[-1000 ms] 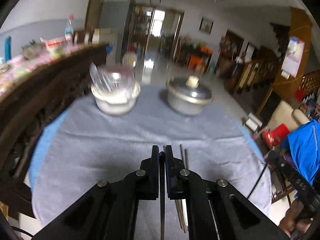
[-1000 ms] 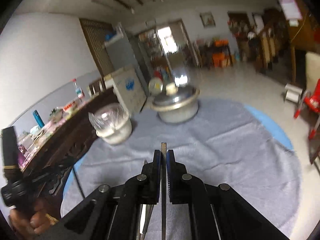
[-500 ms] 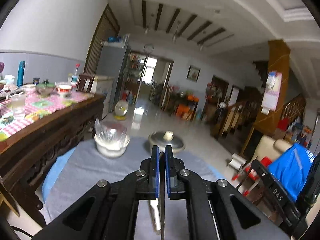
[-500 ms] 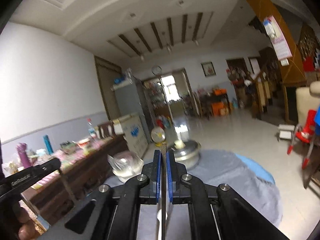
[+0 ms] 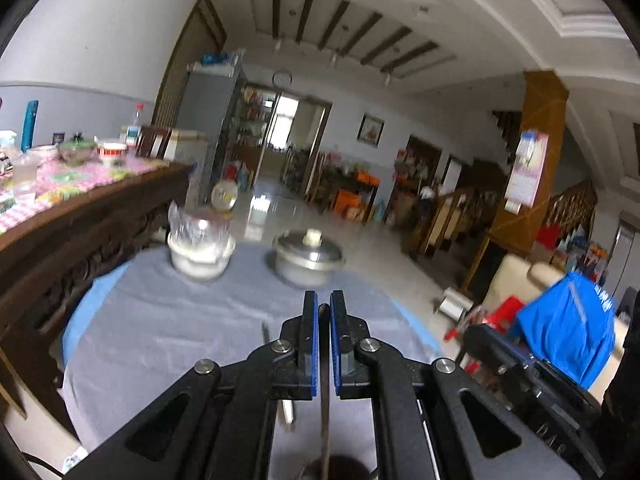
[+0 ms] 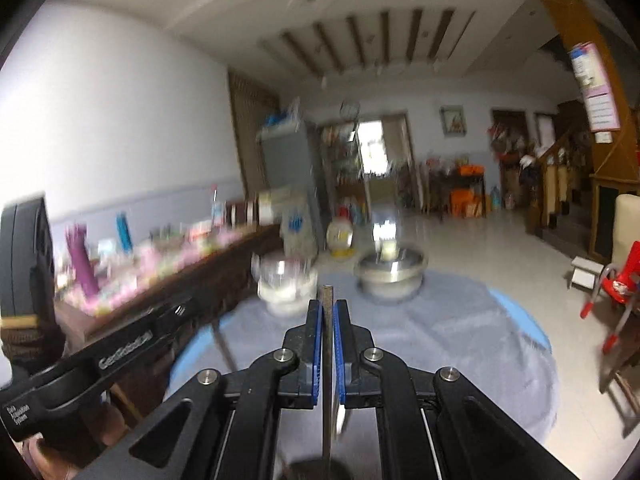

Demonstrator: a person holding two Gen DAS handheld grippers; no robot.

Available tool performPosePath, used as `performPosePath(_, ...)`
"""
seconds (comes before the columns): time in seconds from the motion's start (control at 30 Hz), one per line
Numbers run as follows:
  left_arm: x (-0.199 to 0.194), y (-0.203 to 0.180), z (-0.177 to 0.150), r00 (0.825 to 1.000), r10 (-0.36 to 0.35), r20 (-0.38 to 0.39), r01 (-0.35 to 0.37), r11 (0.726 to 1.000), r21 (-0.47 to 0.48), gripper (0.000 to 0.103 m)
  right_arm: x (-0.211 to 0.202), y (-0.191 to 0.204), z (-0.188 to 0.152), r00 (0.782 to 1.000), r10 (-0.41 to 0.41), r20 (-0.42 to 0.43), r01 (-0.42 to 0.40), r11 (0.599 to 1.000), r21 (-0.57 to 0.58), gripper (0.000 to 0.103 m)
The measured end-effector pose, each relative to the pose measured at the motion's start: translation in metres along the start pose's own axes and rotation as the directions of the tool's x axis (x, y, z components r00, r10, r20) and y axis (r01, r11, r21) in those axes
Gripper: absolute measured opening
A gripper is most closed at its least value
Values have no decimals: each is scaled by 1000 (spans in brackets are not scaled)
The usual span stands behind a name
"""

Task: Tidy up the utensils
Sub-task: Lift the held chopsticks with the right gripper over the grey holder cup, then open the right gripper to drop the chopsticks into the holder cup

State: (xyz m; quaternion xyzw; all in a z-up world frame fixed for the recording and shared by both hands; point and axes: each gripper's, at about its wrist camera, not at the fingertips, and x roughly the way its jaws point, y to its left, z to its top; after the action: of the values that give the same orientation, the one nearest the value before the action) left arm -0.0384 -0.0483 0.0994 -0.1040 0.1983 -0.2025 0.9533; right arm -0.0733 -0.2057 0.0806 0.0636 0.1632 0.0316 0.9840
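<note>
My left gripper (image 5: 324, 300) is shut on a thin metal utensil handle (image 5: 325, 400) that runs back between the blue pads toward the camera. My right gripper (image 6: 328, 308) is shut on another thin metal utensil handle (image 6: 327, 360) whose tip sticks up just past the fingertips. Both are held above a round table with a grey cloth (image 5: 168, 328), which also shows in the right wrist view (image 6: 460, 344). A loose utensil (image 5: 265, 330) lies on the cloth left of the left gripper. What kind of utensil each gripper holds is hidden.
A white bowl under clear plastic (image 5: 200, 252) and a lidded steel pot (image 5: 308, 256) stand at the table's far side. A dark wooden sideboard (image 5: 80, 236) with dishes runs along the left. The other gripper's black body (image 6: 100, 356) is at the lower left in the right view.
Both grippers tilted up from the table with the utensils and have since dipped a little, so more of the cloth is in view. Both stay shut.
</note>
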Motion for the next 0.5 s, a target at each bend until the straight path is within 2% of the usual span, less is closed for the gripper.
performPosePath(0.07, 5, 2, -6, 999, 9, -31, -8, 1000, 5, 6, 8, -3, -11, 999, -11, -46, 11, 1000, 0, 7)
performPosePath(0.13, 5, 8, -10, 998, 0, -58, 0, 1000, -7, 14, 14, -10, -17, 995, 9, -98, -6, 1000, 25, 7)
performPosePath(0.2, -1, 14, -11, 999, 6, -48, -6, 1000, -10, 34, 13, -21, -20, 994, 26, -103, -19, 997, 73, 8)
performPosePath(0.27, -12, 22, -10, 1000, 24, -11, -24, 1000, -15, 44, 9, -32, -19, 997, 34, -74, -26, 993, 114, 8)
performPosePath(0.37, -23, 33, -6, 999, 35, 16, -34, 999, -33, 45, 8, -39, -16, 998, 0, -62, 8, 991, 135, 8)
performPosePath(0.5, -21, 42, -7, 997, 76, 6, -75, 997, -17, 45, 16, -33, -13, 991, -95, -94, 103, 991, 83, 8)
